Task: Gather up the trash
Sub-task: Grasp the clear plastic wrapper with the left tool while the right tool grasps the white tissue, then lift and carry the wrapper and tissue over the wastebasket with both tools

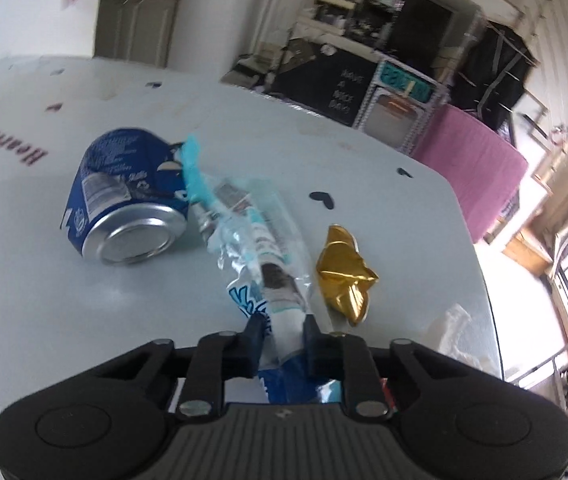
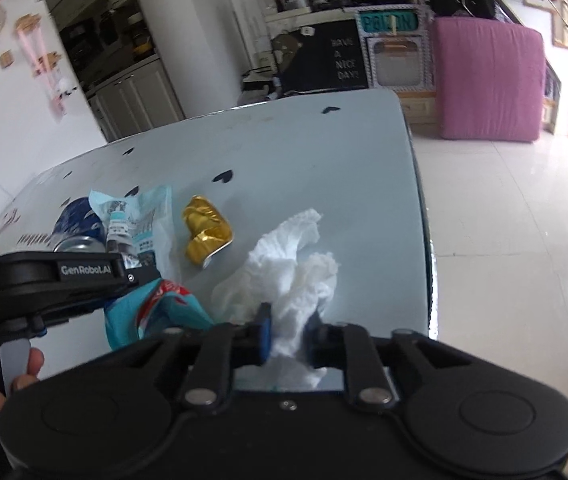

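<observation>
Left wrist view. The left gripper (image 1: 282, 330) is clenched on the near end of a long clear plastic wrapper with blue-and-white print (image 1: 261, 248), which stretches away from the fingers across the pale grey table top (image 1: 83, 300). At the wrapper's far left lies a dented blue aluminium drink can (image 1: 123, 196) on its side, its silver base turned toward the camera and touching the wrapper. Just right of the wrapper rests a crumpled gold foil wrapper (image 1: 344, 276). A pink cushioned block (image 1: 476, 168) stands beyond the table's far right edge.

Right wrist view. The right gripper (image 2: 290, 336) grasps a crumpled white paper tissue (image 2: 288, 272), pinched between its two fingers near the table's (image 2: 324, 160) right edge. Left of it, the left gripper (image 2: 139, 276) reaches in from the left, closed on the plastic wrapper (image 2: 139, 232); a teal, red-printed part of packaging hangs below its fingers. The gold foil wrapper (image 2: 205, 230) lies between the plastic wrapper and the tissue. The blue can (image 2: 77, 226) is partly hidden behind the left gripper. The pink block (image 2: 488, 80) stands on the glossy white tiled floor (image 2: 504, 240).
</observation>
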Available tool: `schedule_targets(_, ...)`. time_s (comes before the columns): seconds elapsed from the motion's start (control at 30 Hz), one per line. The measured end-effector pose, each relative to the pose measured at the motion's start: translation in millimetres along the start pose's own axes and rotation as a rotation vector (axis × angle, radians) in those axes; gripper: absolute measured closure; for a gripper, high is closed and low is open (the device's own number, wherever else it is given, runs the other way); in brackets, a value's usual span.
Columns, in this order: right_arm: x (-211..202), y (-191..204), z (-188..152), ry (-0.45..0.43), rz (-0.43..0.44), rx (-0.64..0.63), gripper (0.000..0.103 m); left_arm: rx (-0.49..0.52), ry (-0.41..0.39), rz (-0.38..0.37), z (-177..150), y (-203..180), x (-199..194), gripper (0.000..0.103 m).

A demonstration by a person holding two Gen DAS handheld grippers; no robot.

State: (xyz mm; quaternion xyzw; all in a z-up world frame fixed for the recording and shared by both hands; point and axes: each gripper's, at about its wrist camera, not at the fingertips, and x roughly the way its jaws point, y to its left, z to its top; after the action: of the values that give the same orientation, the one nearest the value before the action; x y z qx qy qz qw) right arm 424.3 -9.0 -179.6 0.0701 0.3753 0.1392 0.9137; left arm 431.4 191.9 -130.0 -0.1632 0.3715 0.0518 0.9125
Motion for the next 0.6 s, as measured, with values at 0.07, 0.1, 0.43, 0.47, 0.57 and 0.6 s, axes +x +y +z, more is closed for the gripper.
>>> schedule_targets(0.07, -6, 2, -2, -0.015, 0.008, -0.022, 0.09, 0.044, -0.018, 0.003, -2, -2, -8, 0.088)
schedule_targets(0.1, -9, 2, -1, -0.021, 0.011, -0.029, 0.091, 0.066, -0.031, 0.002, -2, -3, -14, 0.088)
schedule_targets(0.43, -60, -8, 8, -0.118, 0.047, -0.015, 0.091, 0.28, -0.135, -0.008, -9, -13, -72, 0.089)
schedule_targets(0.47, -65, -10, 8, -0.124, 0.05, -0.013, 0.091, 0.285, -0.137, -0.015, -10, -13, -76, 0.089)
schedule_targets(0.57, -77, -15, 6, -0.129, 0.061, -0.002, 0.091, 0.295, -0.161, -0.019, -11, -14, -89, 0.089)
schedule_targets(0.6, -79, -15, 6, -0.127, 0.066, 0.001, 0.091, 0.295, -0.17, -0.017, -9, -15, -92, 0.088)
